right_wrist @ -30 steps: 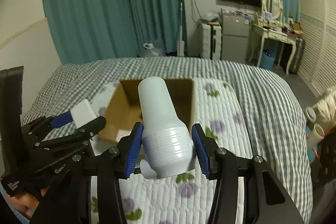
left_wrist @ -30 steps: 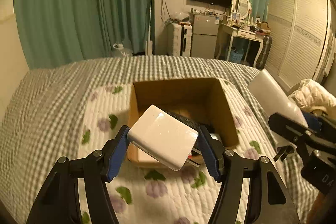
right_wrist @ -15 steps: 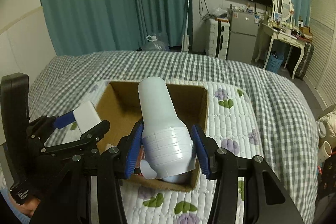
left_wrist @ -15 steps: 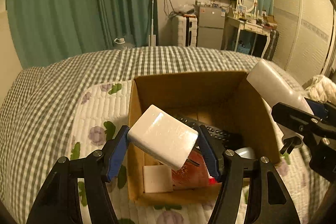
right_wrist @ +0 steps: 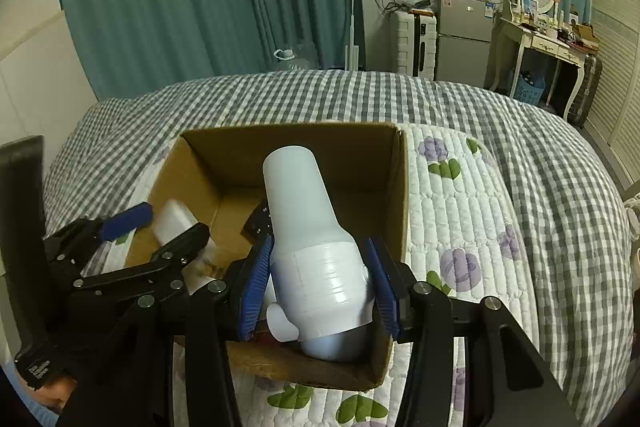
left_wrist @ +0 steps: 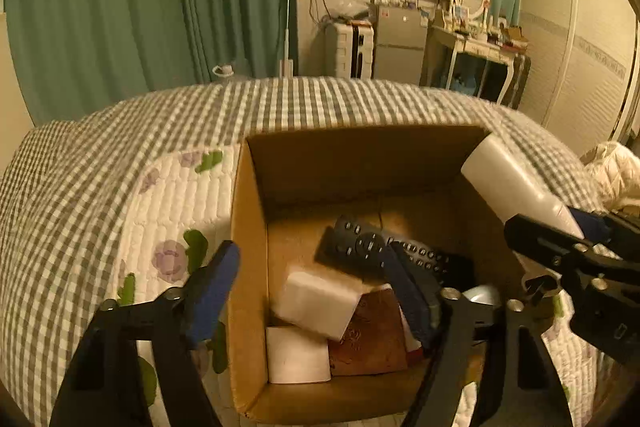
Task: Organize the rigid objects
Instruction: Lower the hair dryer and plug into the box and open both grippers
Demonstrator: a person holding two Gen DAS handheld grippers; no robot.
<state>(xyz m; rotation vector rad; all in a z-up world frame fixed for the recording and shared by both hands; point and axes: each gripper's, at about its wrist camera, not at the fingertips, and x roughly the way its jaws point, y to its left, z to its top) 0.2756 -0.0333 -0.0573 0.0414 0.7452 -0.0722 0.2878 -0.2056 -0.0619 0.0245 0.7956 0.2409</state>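
A cardboard box (left_wrist: 248, 227) stands on the bed and also shows in the right wrist view (right_wrist: 396, 195). My left gripper (left_wrist: 312, 275) is open above the box's near left part. The white charger block (left_wrist: 316, 301) is free of it and blurred, inside the box above a white pad (left_wrist: 296, 355) and a red-brown item (left_wrist: 372, 335). A black remote (left_wrist: 384, 251) lies in the box. My right gripper (right_wrist: 320, 275) is shut on a white conical device (right_wrist: 308, 227), held over the box's near right part; the device also shows in the left wrist view (left_wrist: 516, 187).
The box sits on a white floral quilted mat (right_wrist: 460, 227) over a grey checked bedspread (left_wrist: 100, 167). Green curtains, a small fridge (right_wrist: 464, 39), a dressing table (right_wrist: 548, 39) and a wardrobe stand beyond the bed.
My left gripper opened and let go of the white charger, which dropped into the box. Both grippers moved forward over the box. The right still holds the white device.
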